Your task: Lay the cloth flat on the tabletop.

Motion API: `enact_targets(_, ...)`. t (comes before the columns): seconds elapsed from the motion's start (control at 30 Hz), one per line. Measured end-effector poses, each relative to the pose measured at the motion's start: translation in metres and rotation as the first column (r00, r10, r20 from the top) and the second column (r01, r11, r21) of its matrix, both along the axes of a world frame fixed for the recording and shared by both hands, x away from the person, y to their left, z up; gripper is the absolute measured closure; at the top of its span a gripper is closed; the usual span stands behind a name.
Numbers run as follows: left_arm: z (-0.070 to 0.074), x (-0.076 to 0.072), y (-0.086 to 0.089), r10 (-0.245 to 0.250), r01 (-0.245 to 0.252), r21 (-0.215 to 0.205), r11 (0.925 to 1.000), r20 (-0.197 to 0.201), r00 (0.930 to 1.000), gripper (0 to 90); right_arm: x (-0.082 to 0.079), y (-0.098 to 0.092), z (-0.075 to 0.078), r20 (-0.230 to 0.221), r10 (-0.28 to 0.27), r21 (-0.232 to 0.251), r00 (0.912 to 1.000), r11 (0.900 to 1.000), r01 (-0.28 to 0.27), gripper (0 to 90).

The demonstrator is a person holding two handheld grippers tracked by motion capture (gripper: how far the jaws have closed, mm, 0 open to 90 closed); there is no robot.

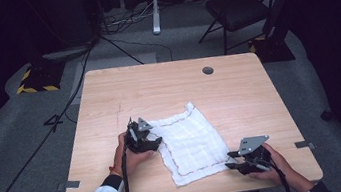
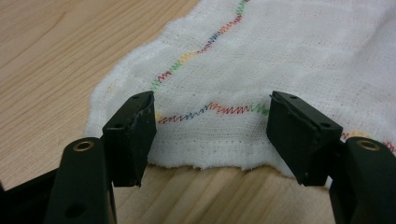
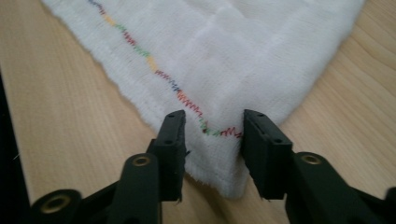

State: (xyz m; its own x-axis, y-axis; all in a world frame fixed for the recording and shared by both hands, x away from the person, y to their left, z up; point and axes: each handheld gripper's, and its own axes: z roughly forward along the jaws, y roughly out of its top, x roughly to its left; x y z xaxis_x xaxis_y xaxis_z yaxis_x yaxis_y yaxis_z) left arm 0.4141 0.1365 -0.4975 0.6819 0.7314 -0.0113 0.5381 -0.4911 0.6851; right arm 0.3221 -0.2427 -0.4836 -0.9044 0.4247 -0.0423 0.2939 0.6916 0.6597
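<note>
Two hand-held grippers, left (image 2: pixel 210 135) and right (image 3: pixel 212 149), parted astride white cloth (image 1: pixel 189 138) edges.

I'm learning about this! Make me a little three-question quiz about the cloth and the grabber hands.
1. True or false: the white cloth lies spread on the wooden table.
2. Which part of the cloth sits between the right gripper fingers? A) a corner B) the middle C) nothing
3. Fill in: the wavy stitching along the cloth's edge, seen past the left gripper, is ____-coloured.

Key
1. True.
2. A: a corner, with both fingers apart from it.
3. Many (red, green, blue, yellow).
</note>
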Motion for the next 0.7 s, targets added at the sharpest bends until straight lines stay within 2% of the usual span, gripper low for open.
enact_targets(0.03,0.001,-0.001,-0.002,0.010,-0.010,0.011,0.9999,0.004,0.9999,31.4,-0.002,0.001,0.001,0.008,-0.001,0.007,1.0000,1.000,0.001,55.2)
enact_targets(0.1,0.007,-0.008,-0.005,-0.022,0.023,-0.003,0.9997,0.012,0.9997,27.7,-0.003,0.000,0.006,0.017,-0.007,0.038,0.9998,0.999,0.007,52.9)
enact_targets(0.13,0.007,-0.008,-0.005,-0.022,0.023,-0.003,0.9997,0.012,0.9997,27.9,-0.003,0.000,0.006,0.017,-0.007,0.038,0.9998,0.999,0.007,52.9)
enact_targets(0.17,0.016,-0.020,-0.011,-0.082,0.083,-0.029,0.9961,0.042,0.9958,27.9,0.002,-0.004,0.012,0.048,-0.053,0.083,0.9974,0.995,0.049,52.0)
enact_targets(0.2,0.019,-0.026,-0.014,-0.110,0.112,-0.035,0.9931,0.050,0.9927,28.1,0.006,-0.007,0.016,0.043,-0.082,0.111,0.9957,0.991,0.076,51.5)
enact_targets(0.23,0.019,-0.026,-0.014,-0.110,0.112,-0.035,0.9931,0.050,0.9927,29.1,0.006,-0.007,0.016,0.043,-0.082,0.111,0.9957,0.991,0.076,51.5)
enact_targets(0.27,0.024,-0.038,-0.019,-0.162,0.165,-0.044,0.9854,0.050,0.9855,30.4,0.016,-0.010,0.022,0.063,-0.131,0.134,0.9894,0.984,0.122,50.8)
enact_targets(0.3,0.024,-0.038,-0.019,-0.162,0.165,-0.044,0.9854,0.050,0.9855,31.5,0.023,-0.011,0.024,0.078,-0.158,0.132,0.9844,0.980,0.147,50.9)
enact_targets(0.33,0.024,-0.042,-0.021,-0.179,0.181,-0.050,0.9822,0.043,0.9829,31.5,0.023,-0.011,0.024,0.078,-0.158,0.132,0.9844,0.980,0.147,50.9)
enact_targets(0.37,0.022,-0.050,-0.023,-0.208,0.209,-0.059,0.9761,0.028,0.9778,32.4,0.039,-0.012,0.027,0.078,-0.202,0.135,0.9762,0.972,0.191,51.0)
enact_targets(0.4,0.022,-0.050,-0.023,-0.208,0.209,-0.059,0.9761,0.028,0.9778,33.4,0.039,-0.012,0.027,0.078,-0.202,0.135,0.9762,0.972,0.191,51.0)
enact_targets(0.43,0.019,-0.056,-0.025,-0.226,0.227,-0.053,0.9724,0.020,0.9738,33.5,0.059,-0.008,0.028,0.085,-0.232,0.122,0.9689,0.967,0.221,50.9)
enact_targets(0.47,0.019,-0.056,-0.025,-0.226,0.227,-0.053,0.9724,0.020,0.9738,33.5,0.059,-0.008,0.028,0.085,-0.232,0.122,0.9689,0.967,0.221,50.9)
enact_targets(0.5,0.017,-0.057,-0.025,-0.238,0.238,-0.046,0.9701,0.015,0.9712,33.0,0.074,-0.003,0.026,0.074,-0.244,0.109,0.9670,0.966,0.235,50.5)
enact_targets(0.53,0.017,-0.057,-0.025,-0.238,0.238,-0.046,0.9701,0.015,0.9712,32.4,0.074,-0.003,0.026,0.074,-0.244,0.109,0.9670,0.966,0.235,50.5)
enact_targets(0.57,0.013,-0.055,-0.024,-0.228,0.229,-0.025,0.9732,0.010,0.9735,32.0,0.090,0.002,0.024,0.065,-0.260,0.101,0.9635,0.962,0.253,49.7)
enact_targets(0.6,0.012,-0.053,-0.022,-0.223,0.223,-0.011,0.9748,0.006,0.9749,31.3,0.097,0.005,0.022,0.054,-0.262,0.100,0.9635,0.961,0.256,49.6)
enact_targets(0.63,0.012,-0.053,-0.022,-0.223,0.223,-0.011,0.9748,0.006,0.9749,30.6,0.097,0.005,0.022,0.054,-0.262,0.100,0.9635,0.961,0.256,49.6)
enact_targets(0.67,0.009,-0.049,-0.017,-0.204,0.204,-0.006,0.9789,-0.002,0.9789,29.9,0.110,0.010,0.020,0.036,-0.275,0.108,0.9609,0.957,0.269,49.2)
enact_targets(0.7,0.008,-0.047,-0.014,-0.191,0.191,-0.008,0.9816,-0.005,0.9816,29.2,0.116,0.012,0.019,0.020,-0.275,0.124,0.9612,0.955,0.271,49.2)
